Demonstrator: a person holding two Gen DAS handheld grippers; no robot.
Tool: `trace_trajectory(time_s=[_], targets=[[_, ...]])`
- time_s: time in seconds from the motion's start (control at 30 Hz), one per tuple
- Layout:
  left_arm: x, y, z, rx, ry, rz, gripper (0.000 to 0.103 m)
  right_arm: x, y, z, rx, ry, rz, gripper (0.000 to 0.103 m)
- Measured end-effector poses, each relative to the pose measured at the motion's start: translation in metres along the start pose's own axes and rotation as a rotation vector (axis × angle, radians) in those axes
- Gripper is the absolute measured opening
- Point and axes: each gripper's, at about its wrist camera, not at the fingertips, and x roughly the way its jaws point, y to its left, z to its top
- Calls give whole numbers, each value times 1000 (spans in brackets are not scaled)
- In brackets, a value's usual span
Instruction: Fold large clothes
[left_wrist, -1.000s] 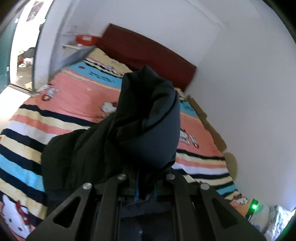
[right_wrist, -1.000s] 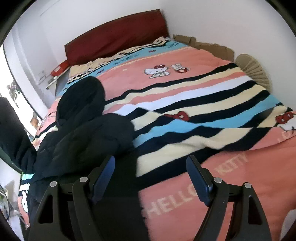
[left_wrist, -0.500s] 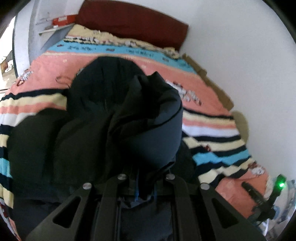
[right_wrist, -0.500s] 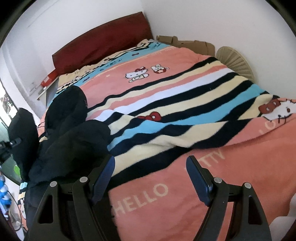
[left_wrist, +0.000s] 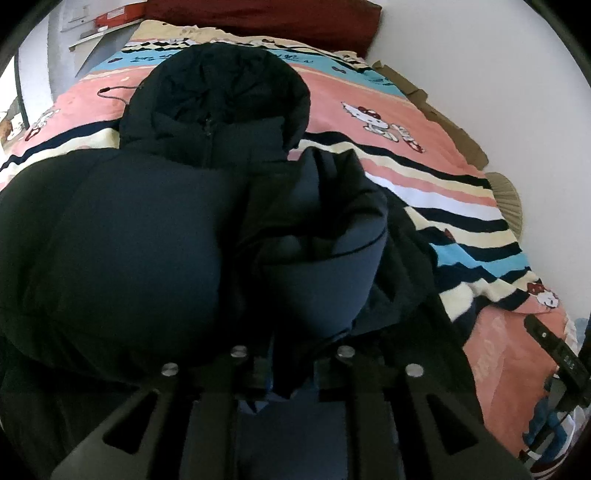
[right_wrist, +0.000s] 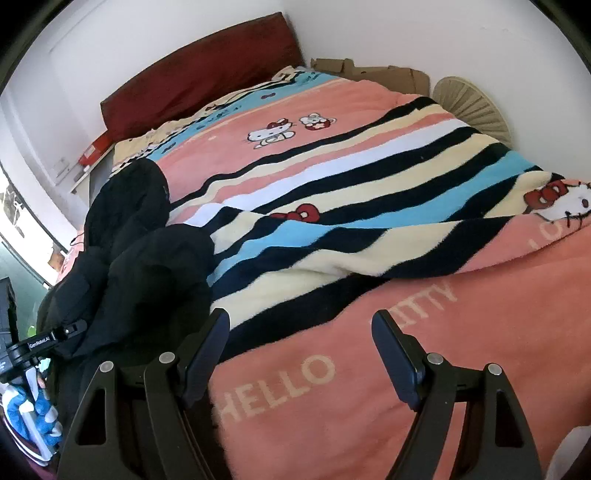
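The left claw (left_wrist: 290, 373) points down over a dark navy puffer jacket (left_wrist: 155, 236) that lies on the bed (left_wrist: 436, 177). Its jaws are close together and just opening, and a fold of the jacket's sleeve (left_wrist: 325, 266) sits between them, bunched up right in front of the claw; whether the pads still press on the cloth cannot be told, since the fabric hides them. Ahead of this claw the jacket's body spreads to its left, and the hood (left_wrist: 218, 88) lies farther ahead, opening toward the headboard.

The right claw (right_wrist: 301, 354) stands wide open with nothing between its fingers (right_wrist: 391, 343). Under and ahead of it is the bed's striped blanket (right_wrist: 332, 206), pink with black, cream, white and blue bands, cartoon cats and large pale letters. The jacket lies to this claw's left, near its left finger, with the other handheld device (right_wrist: 40, 343) at the far left edge of the view.

Beyond both claws a dark red headboard (right_wrist: 199, 81) stands against a white wall (right_wrist: 443, 33). Flattened cardboard (right_wrist: 373, 72) and a round pale fan grille (right_wrist: 472, 107) are wedged between the bed and the wall to the right of the right claw. A shelf with a red box (left_wrist: 118, 16) is at the far left of the left claw, beside the bed's head.
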Motion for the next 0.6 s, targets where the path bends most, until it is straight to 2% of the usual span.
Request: trace_trajectory(time_s=[0.1,0.17,0.23,0.47,0.6], targets=[[-12,-1,-1,19,-1,-18,22,-3,6,0,-9,-3,2,79],[-19,-2,0,31,11,-44,39,-6,12,0,-19,-3,3,79],[-25,-5,-2,44,21,-83,49,-9,19,0,-31,-3,4,79],[-66,-7,-1,85,-43,-130,50,-25,56,1,-108,-9,5,79],[-93,36,11,34,-112,-92,50,-28,91,7,-175,-7,20,79]])
